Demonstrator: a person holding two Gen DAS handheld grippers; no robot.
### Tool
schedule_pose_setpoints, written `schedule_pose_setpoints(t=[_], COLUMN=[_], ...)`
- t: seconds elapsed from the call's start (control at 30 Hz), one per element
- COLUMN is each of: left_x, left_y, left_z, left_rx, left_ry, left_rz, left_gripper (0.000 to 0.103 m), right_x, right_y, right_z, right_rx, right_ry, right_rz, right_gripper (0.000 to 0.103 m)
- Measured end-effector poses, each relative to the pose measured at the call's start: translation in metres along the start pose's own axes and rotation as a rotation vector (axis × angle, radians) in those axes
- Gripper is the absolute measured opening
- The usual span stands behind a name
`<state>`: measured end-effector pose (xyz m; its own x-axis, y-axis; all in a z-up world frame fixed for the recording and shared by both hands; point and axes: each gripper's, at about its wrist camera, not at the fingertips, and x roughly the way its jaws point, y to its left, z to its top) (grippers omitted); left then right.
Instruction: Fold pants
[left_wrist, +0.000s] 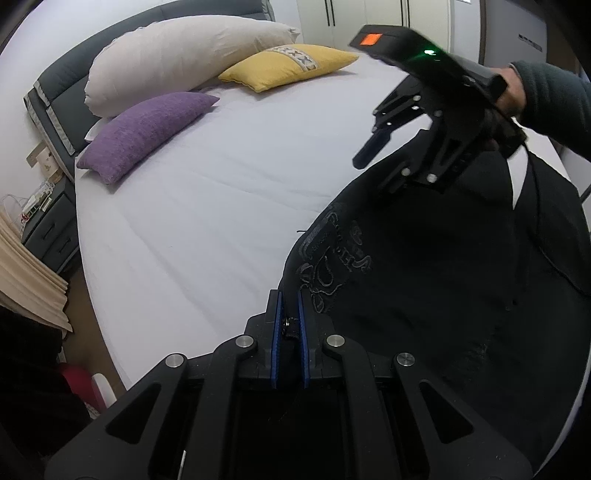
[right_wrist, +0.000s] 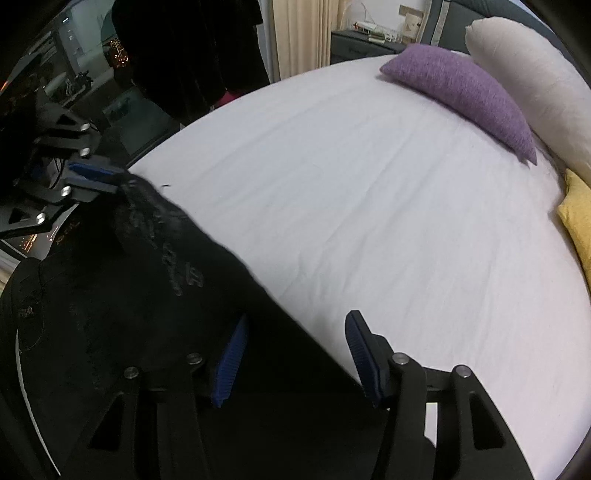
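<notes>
The left gripper (left_wrist: 290, 325) fingers pinch the pants (left_wrist: 424, 277) edge; the right gripper (right_wrist: 295, 354) fingers stand spread over the fabric. Close fully on the hem, then lift evenly above the bed (right_wrist: 369, 184).

A white bed (left_wrist: 207, 206) carries a purple cushion (left_wrist: 147, 133), a yellow cushion (left_wrist: 288, 66) and a long white pillow (left_wrist: 177, 48); nightstand (left_wrist: 48, 229) beside it.

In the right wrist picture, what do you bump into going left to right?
left tool pinching the black pants → white bed sheet → purple cushion → white pillow and, lower down, the yellow cushion
</notes>
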<state>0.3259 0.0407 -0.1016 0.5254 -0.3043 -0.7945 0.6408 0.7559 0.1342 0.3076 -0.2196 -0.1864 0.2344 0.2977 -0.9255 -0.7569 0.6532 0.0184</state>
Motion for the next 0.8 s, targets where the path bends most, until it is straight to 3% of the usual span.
schedule_pose_setpoints(t=[0.2, 0.47, 0.8], left_x=[-0.013, -0.013, -0.033], left_y=[-0.009, -0.012, -0.023], left_z=[-0.012, -0.011, -0.012], left_rx=[0.012, 0.007, -0.021], left_ry=[-0.01, -0.015, -0.044], left_rz=[-0.009, -0.008, 0.007], left_gripper=[0.007, 0.007, 0.007], right_x=[0.019, 0.018, -0.004], right_y=[-0.008, -0.007, 0.005], right_z=[0.013, 0.017, 0.007], right_rx=[-0.017, -0.009, 0.142], right_ry=[0.063, 0.062, -0.042], right_rz=[0.04, 0.1, 0.094], right_gripper=[0.056, 0.01, 0.005])
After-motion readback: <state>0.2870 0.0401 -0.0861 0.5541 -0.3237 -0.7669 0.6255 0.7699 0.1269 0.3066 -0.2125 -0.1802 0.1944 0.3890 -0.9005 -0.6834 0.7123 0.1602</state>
